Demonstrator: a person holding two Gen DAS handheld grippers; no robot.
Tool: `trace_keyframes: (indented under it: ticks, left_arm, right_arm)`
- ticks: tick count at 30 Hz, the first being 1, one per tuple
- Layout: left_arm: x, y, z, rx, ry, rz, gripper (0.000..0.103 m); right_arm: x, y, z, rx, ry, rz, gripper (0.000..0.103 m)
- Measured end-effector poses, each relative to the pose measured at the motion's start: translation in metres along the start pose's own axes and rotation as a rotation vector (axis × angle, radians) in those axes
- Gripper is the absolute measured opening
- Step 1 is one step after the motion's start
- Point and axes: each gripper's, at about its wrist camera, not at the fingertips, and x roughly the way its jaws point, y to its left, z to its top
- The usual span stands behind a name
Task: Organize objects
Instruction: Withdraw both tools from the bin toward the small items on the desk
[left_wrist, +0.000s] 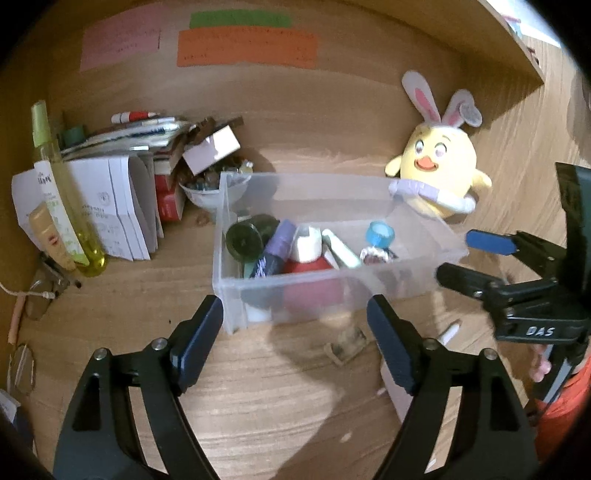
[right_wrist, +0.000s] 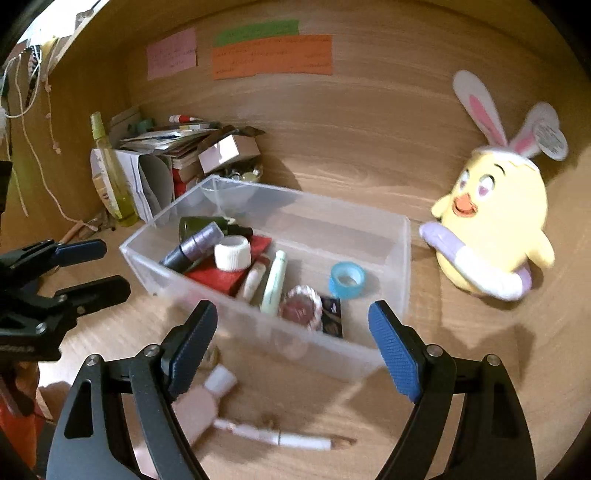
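A clear plastic bin (left_wrist: 424, 280) (right_wrist: 400, 258) sits on the wooden desk and holds several small items: a dark jar (left_wrist: 245, 238), a purple tube (right_wrist: 199, 238), a white cap (right_wrist: 232, 253), a blue tape roll (right_wrist: 347, 278). My left gripper (left_wrist: 295, 339) is open and empty, just in front of the bin. My right gripper (right_wrist: 293, 343) is open and empty, also in front of the bin; it shows at the right of the left wrist view (left_wrist: 461, 258). A pink bottle (right_wrist: 201, 402) and a white pen (right_wrist: 280, 437) lie on the desk below the right gripper.
A yellow chick plush with bunny ears (left_wrist: 437, 170) (right_wrist: 491, 229) stands right of the bin. A pile of papers, boxes and a yellow-green spray bottle (left_wrist: 59, 192) fills the back left corner. Coloured notes (left_wrist: 245, 48) are stuck on the back wall.
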Motion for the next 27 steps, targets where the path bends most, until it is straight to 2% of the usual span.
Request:
trace_keyframes:
  ticks: [6,14,20,22,24,27]
  left_arm:
    - [0.014,-0.003,-0.014,0.005,0.065,-0.003,0.08]
    - [0.043,-0.007,-0.03,0.005,0.167,-0.028,0.08]
    - [0.06,-0.016,-0.032,0.014,0.219,-0.083,0.08]
    - [0.065,-0.019,-0.03,0.025,0.224,-0.072,0.08]
    - [0.069,-0.018,-0.029,0.022,0.232,-0.074,0.08]
    - [0.074,-0.02,-0.028,0.023,0.234,-0.077,0.078]
  right_arm:
    - [-0.007,-0.012,-0.027,0.033,0.043,0.001,0.082]
    - [0.002,-0.023,-0.061,0.087,0.114,0.01,0.082]
    - [0.018,-0.023,-0.065,0.099,0.152,0.061,0.081]
    - [0.021,-0.019,-0.064,0.082,0.156,0.071,0.076]
    - [0.025,-0.014,-0.06,0.059,0.164,0.081,0.065]
    - [0.03,-0.008,-0.056,0.03,0.178,0.098,0.053]
